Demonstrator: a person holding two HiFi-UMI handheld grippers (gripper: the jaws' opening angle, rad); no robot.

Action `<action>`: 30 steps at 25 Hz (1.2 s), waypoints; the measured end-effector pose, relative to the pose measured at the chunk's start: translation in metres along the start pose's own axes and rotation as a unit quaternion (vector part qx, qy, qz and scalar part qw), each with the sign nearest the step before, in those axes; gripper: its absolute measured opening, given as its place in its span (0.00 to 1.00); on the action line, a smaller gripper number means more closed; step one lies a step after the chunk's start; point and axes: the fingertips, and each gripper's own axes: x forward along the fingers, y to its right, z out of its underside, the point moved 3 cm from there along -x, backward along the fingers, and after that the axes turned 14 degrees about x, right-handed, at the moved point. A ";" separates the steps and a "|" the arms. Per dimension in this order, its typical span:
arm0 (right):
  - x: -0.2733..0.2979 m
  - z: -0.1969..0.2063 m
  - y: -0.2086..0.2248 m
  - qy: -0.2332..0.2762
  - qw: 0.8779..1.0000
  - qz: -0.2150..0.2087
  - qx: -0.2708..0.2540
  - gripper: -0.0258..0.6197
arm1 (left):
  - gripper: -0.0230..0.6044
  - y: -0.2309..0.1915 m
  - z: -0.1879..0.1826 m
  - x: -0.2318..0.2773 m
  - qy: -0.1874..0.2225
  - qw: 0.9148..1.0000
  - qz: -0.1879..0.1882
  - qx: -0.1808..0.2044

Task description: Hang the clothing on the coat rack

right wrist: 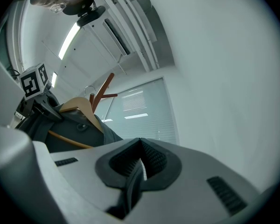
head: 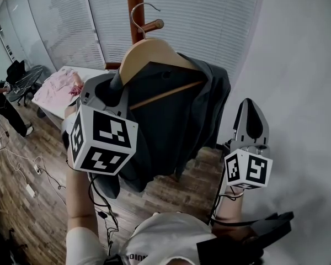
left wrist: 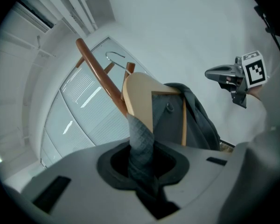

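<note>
A dark grey jacket [head: 176,120] hangs on a wooden hanger [head: 149,51]. My left gripper [head: 115,87] is shut on a fold of the jacket's fabric [left wrist: 140,139] just below the hanger's shoulder and holds it up. The hanger's wire hook [head: 139,14] is right beside a peg [head: 153,25] of the brown coat rack [head: 135,4]; whether it rests on the peg I cannot tell. My right gripper [head: 250,112] points upward to the right of the jacket, apart from it, shut with nothing between its pads [right wrist: 151,157].
Closed blinds [head: 209,21] cover the window behind the rack, and a white wall [head: 303,93] runs along the right. A table with pink clothing [head: 58,84] stands at the back left, near a person [head: 3,104]. Cables [head: 27,175] lie on the wooden floor.
</note>
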 end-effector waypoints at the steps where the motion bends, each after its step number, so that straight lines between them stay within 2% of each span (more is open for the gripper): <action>1: 0.000 0.000 0.000 0.000 1.000 0.001 0.000 0.07 | 0.14 0.001 0.001 0.001 0.000 1.000 0.001 0.000; 30: -0.003 0.002 0.004 -0.004 1.000 0.007 -0.001 0.07 | 0.14 0.009 0.017 0.016 -0.019 1.000 0.021 -0.008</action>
